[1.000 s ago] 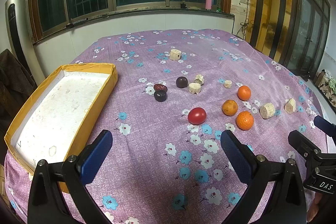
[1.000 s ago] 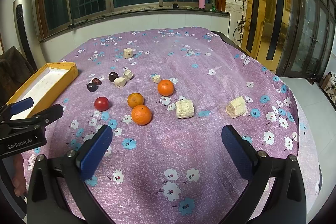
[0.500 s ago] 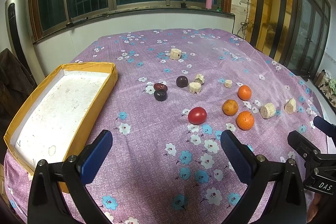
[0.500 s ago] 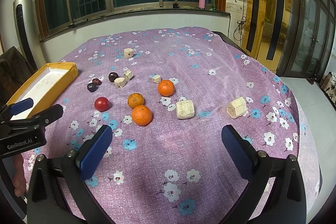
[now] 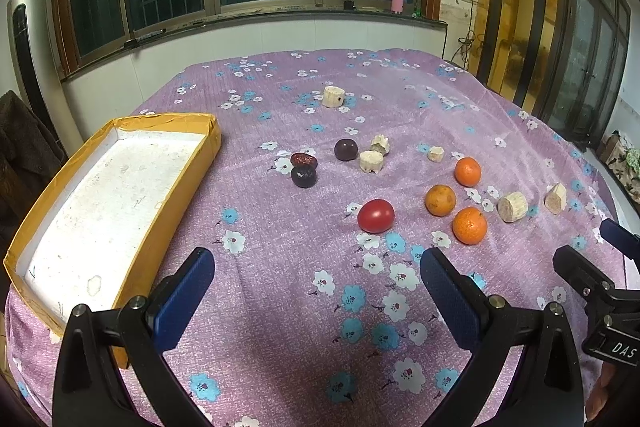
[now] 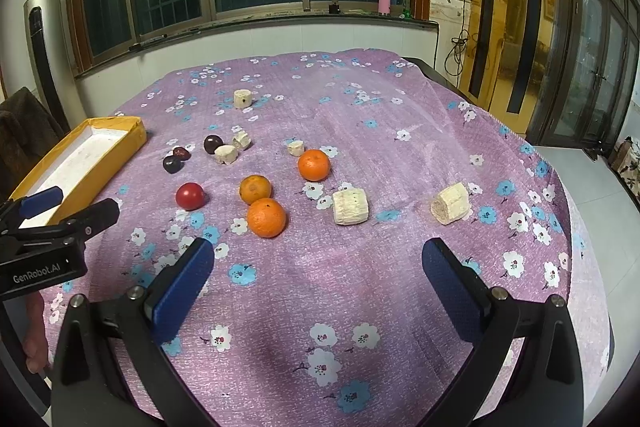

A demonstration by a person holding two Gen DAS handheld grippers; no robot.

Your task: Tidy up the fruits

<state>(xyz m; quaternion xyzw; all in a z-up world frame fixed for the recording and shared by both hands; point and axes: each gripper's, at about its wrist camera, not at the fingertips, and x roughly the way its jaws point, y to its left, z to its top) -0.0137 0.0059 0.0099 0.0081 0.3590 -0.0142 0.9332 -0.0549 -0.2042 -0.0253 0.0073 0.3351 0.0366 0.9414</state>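
Three oranges lie mid-table; the nearest orange sits by a red tomato. Two dark plums and a red date lie farther back. An empty yellow tray stands at the left. My left gripper is open and empty, short of the tomato. My right gripper is open and empty, short of the oranges.
Several pale corn-cob chunks are scattered around, the largest right of the oranges and one far back. The flowered purple cloth drops off at the right edge. A window wall stands behind the table.
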